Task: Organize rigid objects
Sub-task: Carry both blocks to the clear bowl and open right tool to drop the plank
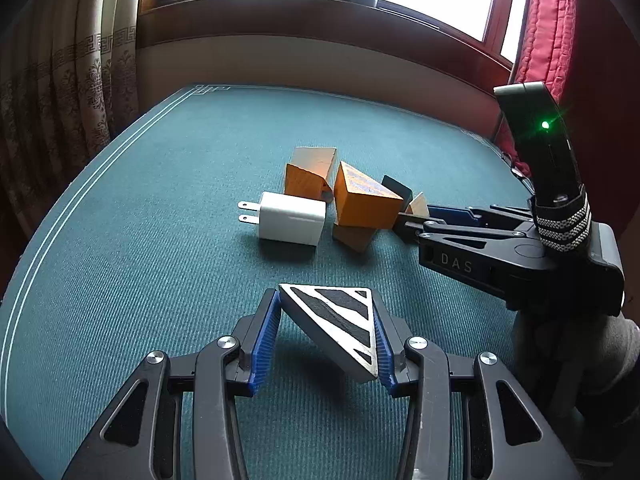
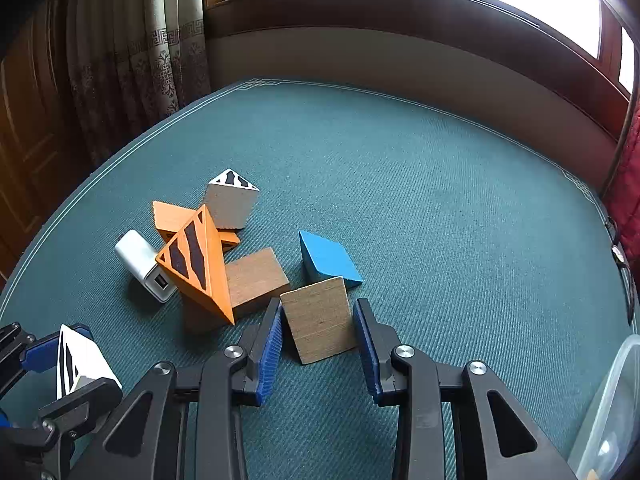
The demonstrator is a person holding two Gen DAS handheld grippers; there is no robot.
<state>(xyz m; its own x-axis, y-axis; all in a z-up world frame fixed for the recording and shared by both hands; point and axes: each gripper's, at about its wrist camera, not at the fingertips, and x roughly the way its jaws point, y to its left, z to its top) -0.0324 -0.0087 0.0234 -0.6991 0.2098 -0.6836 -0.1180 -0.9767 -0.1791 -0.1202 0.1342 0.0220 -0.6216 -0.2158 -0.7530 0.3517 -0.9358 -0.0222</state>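
My left gripper [image 1: 326, 332] is shut on a white wedge block with black stripes [image 1: 340, 320], held just above the green table cloth [image 1: 120, 240]; it also shows in the right wrist view [image 2: 80, 360]. My right gripper [image 2: 318, 332] has its blue pads on both sides of a plain wooden wedge [image 2: 320, 320], touching or nearly so. Ahead lies a pile: an orange striped wedge [image 2: 196, 260], another orange block [image 2: 172, 216], a brown block [image 2: 256, 276], a blue wedge [image 2: 326, 258], a grey striped wedge [image 2: 230, 200] and a white charger [image 2: 144, 268].
The charger [image 1: 290, 218] and orange blocks [image 1: 360, 200] lie mid-table in the left view, with my right gripper's body [image 1: 500, 248] beside them. A clear plastic container [image 2: 612, 412] stands at the right edge. Curtains and a window sill lie beyond the table.
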